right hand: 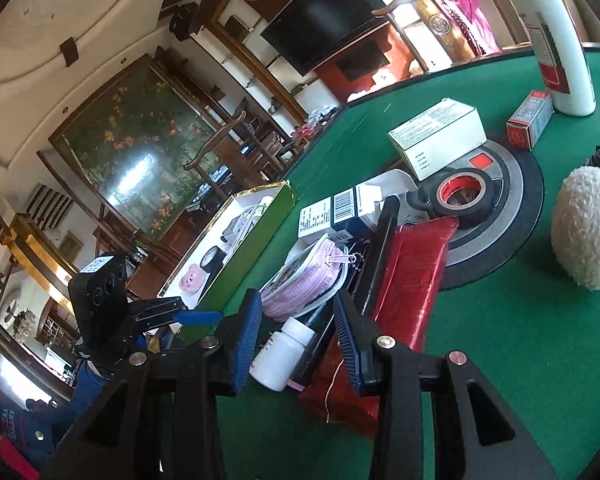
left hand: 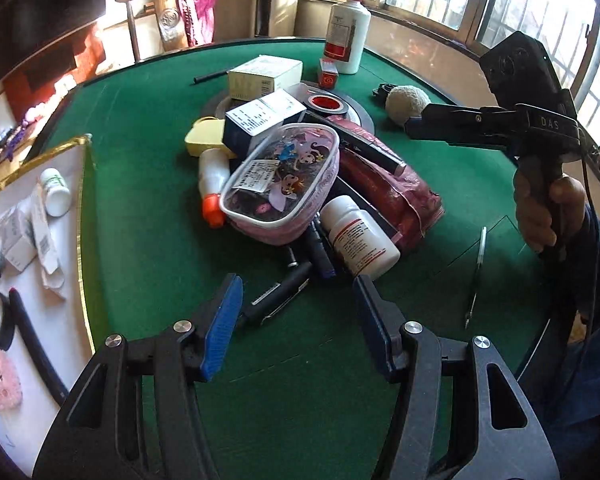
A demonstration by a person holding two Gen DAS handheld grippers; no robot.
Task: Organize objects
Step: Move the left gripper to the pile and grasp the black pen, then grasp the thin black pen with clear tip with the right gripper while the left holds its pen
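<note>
Above the green table, left gripper and right gripper hang half-open, holding nothing.

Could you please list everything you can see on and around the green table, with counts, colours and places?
table: one, green felt, under everything
tray: one, white inside with gold rim, table's left edge, holding small items
cartoon pouch: one, pink and clear, centre pile
pill bottle: one, white, leaning beside the pouch
red bag: one, red, under the pile
orange-capped bottle: one, white, left of the pouch
tape roll: one, black with red core, behind the pile
tall bottle: one, white with red cap, far edge
fluffy ball: one, cream, right side
boxes: at least three, white or blue, in the pile
left claw: open, empty
right claw: open, empty
</note>
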